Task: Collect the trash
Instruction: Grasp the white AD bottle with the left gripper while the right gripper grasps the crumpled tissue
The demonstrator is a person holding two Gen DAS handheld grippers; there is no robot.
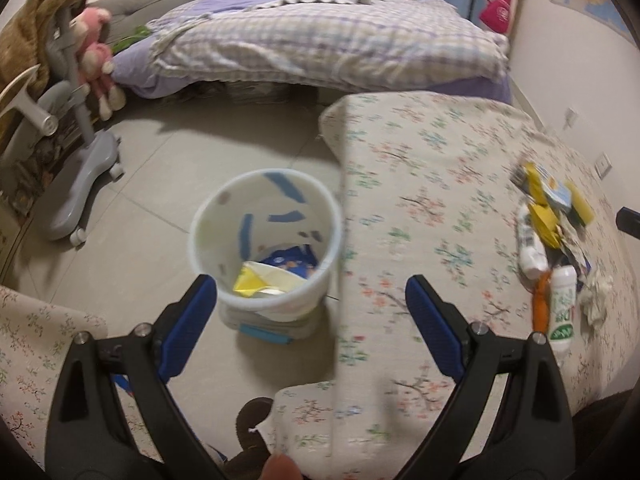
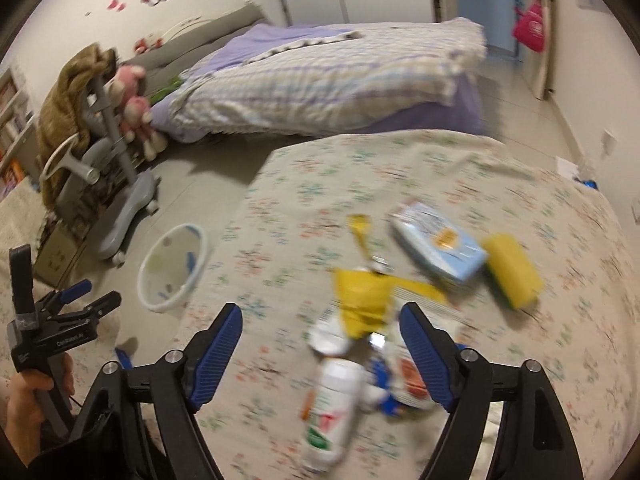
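A white trash bin (image 1: 266, 240) stands on the floor beside the floral-covered table (image 1: 432, 208); it holds yellow and blue wrappers. My left gripper (image 1: 312, 312) is open and empty, above the bin's near rim and the table edge. In the right wrist view a pile of trash lies on the table: a white bottle (image 2: 332, 404), a yellow wrapper (image 2: 364, 300), a light blue packet (image 2: 440, 248) and a yellow sponge (image 2: 512, 268). My right gripper (image 2: 320, 340) is open and empty just above the pile. The pile also shows in the left wrist view (image 1: 552, 240).
A bed with a checked quilt (image 1: 320, 40) stands at the back. A grey chair base (image 1: 84, 176) with a pink plush toy (image 1: 96, 52) is at the left. The bin (image 2: 172, 268) and the left gripper (image 2: 72, 300) show at the left of the right wrist view.
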